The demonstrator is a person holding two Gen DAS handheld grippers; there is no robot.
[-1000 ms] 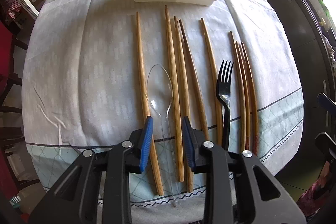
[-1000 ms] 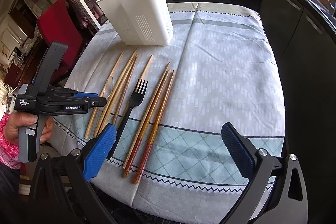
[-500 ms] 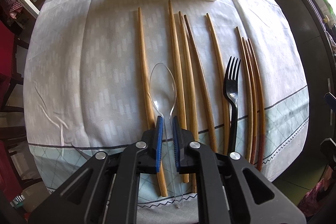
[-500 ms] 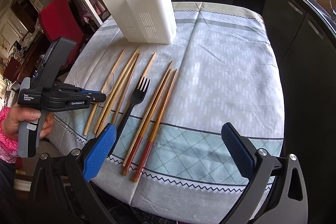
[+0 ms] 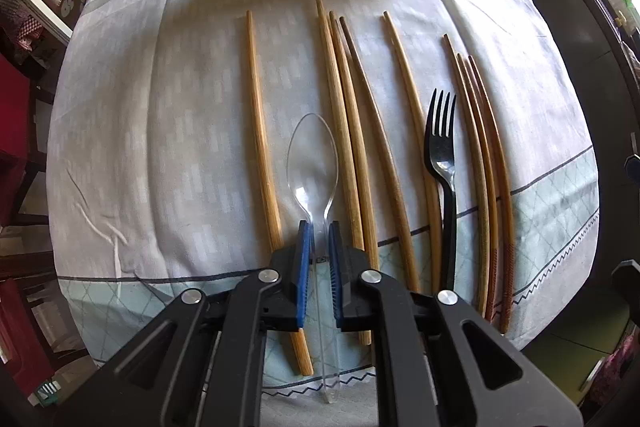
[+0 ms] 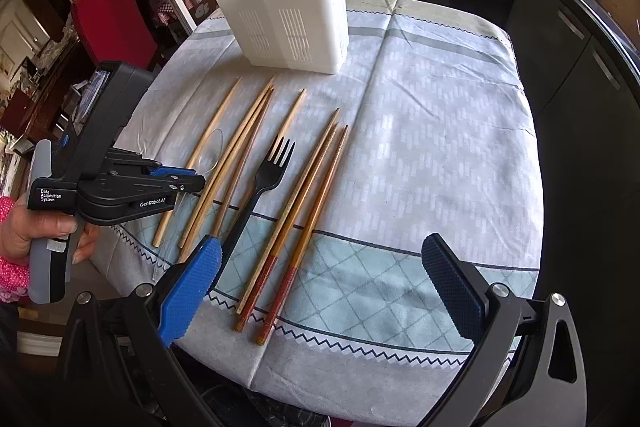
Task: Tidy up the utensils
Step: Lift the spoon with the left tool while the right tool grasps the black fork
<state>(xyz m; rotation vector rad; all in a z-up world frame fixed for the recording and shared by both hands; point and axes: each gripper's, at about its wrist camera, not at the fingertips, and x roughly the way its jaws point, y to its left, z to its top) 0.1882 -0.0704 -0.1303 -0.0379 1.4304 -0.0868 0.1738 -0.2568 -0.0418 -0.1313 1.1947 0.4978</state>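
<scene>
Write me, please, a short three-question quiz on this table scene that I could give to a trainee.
1. True or false: the left gripper has its jaws shut on the handle of the clear plastic spoon.
2. Multiple choice: what colour is the fork? A) white B) black C) red
3. Fill in: the white utensil holder stands at the ____ end of the table from the person, beyond the tips of the chopsticks.

Key
1. True. The blue pads press the spoon's handle from both sides.
2. B. It lies among the chopsticks on the tablecloth.
3. Far. The right gripper hangs open near the table's edge, holding nothing.
</scene>
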